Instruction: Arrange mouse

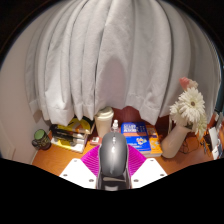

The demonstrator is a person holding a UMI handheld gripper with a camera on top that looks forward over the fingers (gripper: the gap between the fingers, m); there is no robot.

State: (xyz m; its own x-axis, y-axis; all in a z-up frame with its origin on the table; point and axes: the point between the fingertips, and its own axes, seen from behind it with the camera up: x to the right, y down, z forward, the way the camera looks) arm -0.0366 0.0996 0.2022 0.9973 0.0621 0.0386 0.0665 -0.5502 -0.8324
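Jaws pinching grey mouse above desk. Beyond: white bottle, blue box; flowers far right, curtain behind.

A grey computer mouse sits low-centre between the tongs; a white flower vase stands right, a white jar behind-left, on the table.

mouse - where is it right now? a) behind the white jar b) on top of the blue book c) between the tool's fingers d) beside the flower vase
c: the grey mouse sits between the tool fingers with pink pads on each side, well short of the vase, book and jar.
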